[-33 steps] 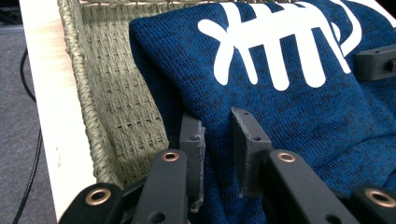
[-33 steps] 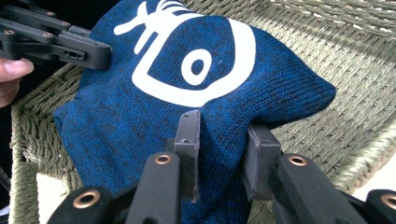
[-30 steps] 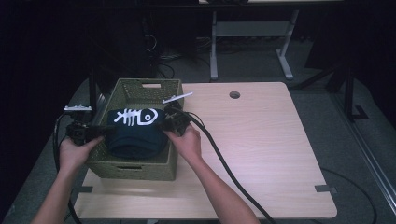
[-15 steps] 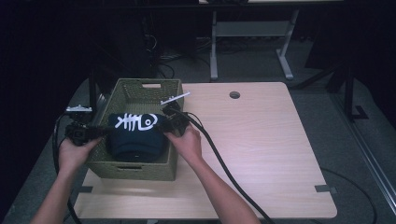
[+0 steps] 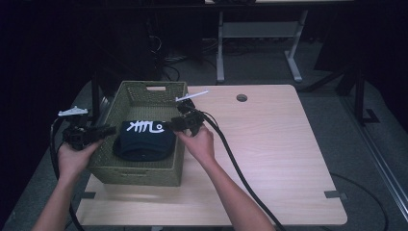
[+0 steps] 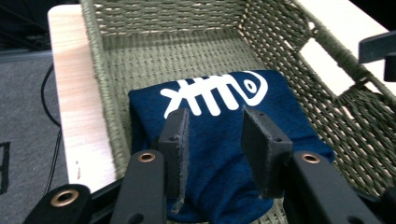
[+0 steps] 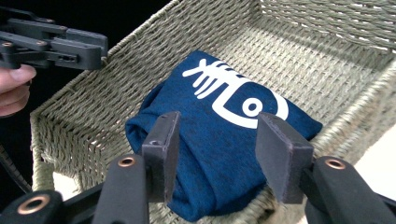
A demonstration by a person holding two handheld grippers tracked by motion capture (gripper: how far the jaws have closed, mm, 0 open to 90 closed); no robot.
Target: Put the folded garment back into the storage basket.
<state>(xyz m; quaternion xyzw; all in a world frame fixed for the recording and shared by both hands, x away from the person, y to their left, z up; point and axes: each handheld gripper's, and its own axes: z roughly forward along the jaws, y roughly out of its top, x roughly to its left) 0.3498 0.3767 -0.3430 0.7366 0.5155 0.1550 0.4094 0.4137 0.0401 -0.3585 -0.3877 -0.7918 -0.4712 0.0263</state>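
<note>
A folded navy shirt [image 5: 144, 140] with a white fish-bone print lies inside the green woven basket [image 5: 139, 174]. My left gripper [image 5: 108, 130] hovers at the basket's left rim, and my right gripper [image 5: 174, 124] at its right rim. Both jaws have just been opening and now stand open, with nothing pressed between the pads. In the left gripper view the shirt [image 6: 280, 98] lies beyond the parted jaws of the left gripper [image 6: 215, 128]. In the right gripper view the shirt [image 7: 205, 140] lies under the open right gripper [image 7: 217, 133].
The basket stands on the left part of a light wooden table [image 5: 269, 144] with a round hole [image 5: 241, 97] near its far edge. Black cables [image 5: 231, 154] trail from the grippers across the table. A metal stand [image 5: 260, 33] is on the floor behind.
Both grippers have let go of the shirt. It has sunk from between them down into the basket, and the two grippers have drawn slightly apart.
</note>
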